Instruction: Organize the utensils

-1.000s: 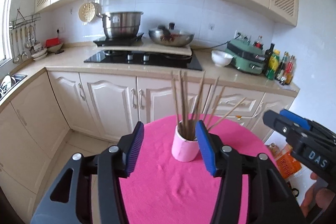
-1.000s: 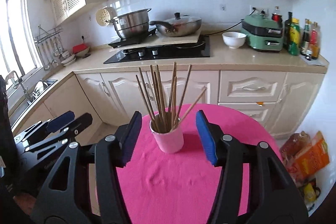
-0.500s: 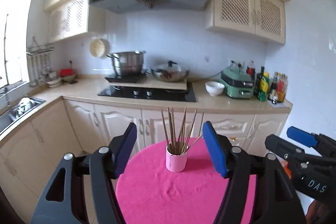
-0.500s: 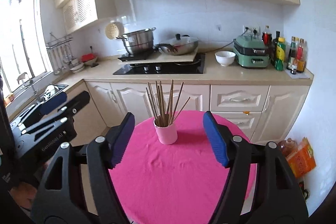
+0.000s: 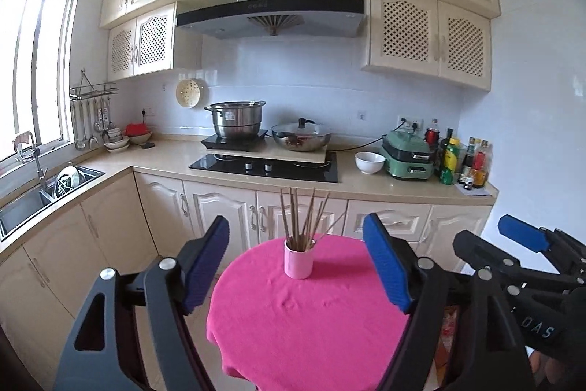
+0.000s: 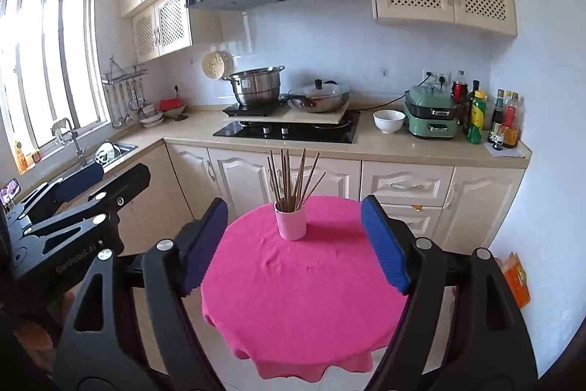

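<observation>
Both grippers empty: left gripper (image 5: 296, 266) and right gripper (image 6: 293, 240) jaws just widened, nothing between. Chopsticks (image 6: 293, 180) upright in pink cup (image 6: 291, 224) on pink-clothed table (image 6: 304, 299), well apart.

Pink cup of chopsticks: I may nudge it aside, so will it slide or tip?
The pink cup looks narrow, and the chopsticks stand tall and splay outward, so it is probably top-heavy and tips easily. The wrinkled pink tablecloth would likely bunch up rather than let it slide.
</observation>
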The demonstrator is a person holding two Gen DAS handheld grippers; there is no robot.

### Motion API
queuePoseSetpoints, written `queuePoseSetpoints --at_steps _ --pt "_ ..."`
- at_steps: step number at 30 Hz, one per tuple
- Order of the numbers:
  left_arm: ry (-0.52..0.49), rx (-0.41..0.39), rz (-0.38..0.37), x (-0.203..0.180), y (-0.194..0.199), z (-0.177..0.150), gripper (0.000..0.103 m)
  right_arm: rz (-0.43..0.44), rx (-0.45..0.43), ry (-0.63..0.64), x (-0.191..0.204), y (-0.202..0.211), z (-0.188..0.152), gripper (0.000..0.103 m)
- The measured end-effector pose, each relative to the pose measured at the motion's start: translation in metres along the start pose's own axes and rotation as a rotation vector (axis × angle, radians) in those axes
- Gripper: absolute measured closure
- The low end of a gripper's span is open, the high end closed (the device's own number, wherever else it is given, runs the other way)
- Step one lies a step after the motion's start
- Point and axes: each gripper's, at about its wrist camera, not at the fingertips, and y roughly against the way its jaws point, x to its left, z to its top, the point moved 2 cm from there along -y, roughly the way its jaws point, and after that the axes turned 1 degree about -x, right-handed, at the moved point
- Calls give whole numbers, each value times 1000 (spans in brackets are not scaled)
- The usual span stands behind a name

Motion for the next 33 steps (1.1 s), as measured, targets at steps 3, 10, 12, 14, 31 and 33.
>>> queuePoseSetpoints --at_steps 3,10,12,14,31,33 --pt "-7 7 -17 1 11 3 28 -5 -15 -1 6 15 2 27" --pt "-25 -10 -52 9 41 12 28 -28 -62 -14 27 45 7 25" --pt "-26 -14 -57 12 46 15 28 -36 -69 -14 32 51 8 25" --pt "-30 -25 -61 16 52 18 28 -42 -77 -11 37 56 9 24" --pt "-41 -56 -48 40 66 32 28 -45 -99 -3 64 71 17 22" --pt "-37 -58 -46 43 65 33 28 -42 -99 1 67 70 17 22"
